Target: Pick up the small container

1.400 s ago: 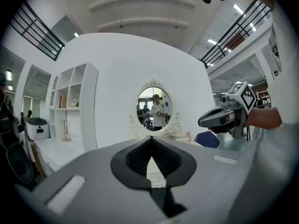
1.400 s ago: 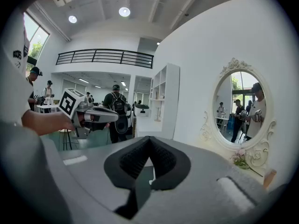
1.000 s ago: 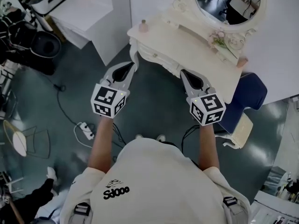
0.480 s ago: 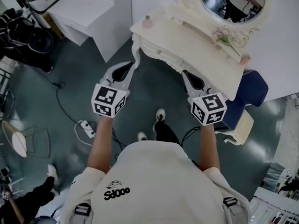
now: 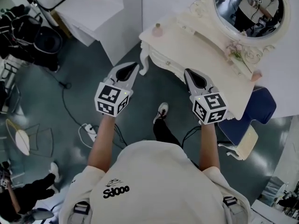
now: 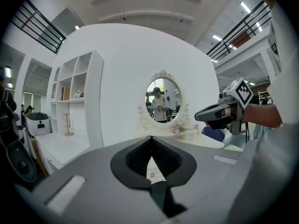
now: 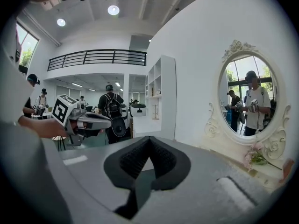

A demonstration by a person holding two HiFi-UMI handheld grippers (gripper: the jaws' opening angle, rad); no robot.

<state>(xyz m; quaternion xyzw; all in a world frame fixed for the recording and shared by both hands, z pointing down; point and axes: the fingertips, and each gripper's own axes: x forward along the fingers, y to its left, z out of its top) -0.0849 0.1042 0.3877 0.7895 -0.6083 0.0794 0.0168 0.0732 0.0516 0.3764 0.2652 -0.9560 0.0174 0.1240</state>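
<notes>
Grey-green floor (image 5: pixel 70 59), cream table (image 5: pixel 196 43) at 1 o'clock, oval mirror (image 5: pixel 250 6) above it. Small pink container (image 5: pixel 158 30) upright on table's 10 o'clock corner, at 1 o'clock from left gripper (image 5: pixel 135 67), well apart. Right gripper (image 5: pixel 188 72) near table's front edge. Both pairs of jaws pressed together, tips meeting, nothing held between

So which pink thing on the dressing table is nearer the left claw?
The pink container on the left corner of the table; the other is at its right edge.
</notes>
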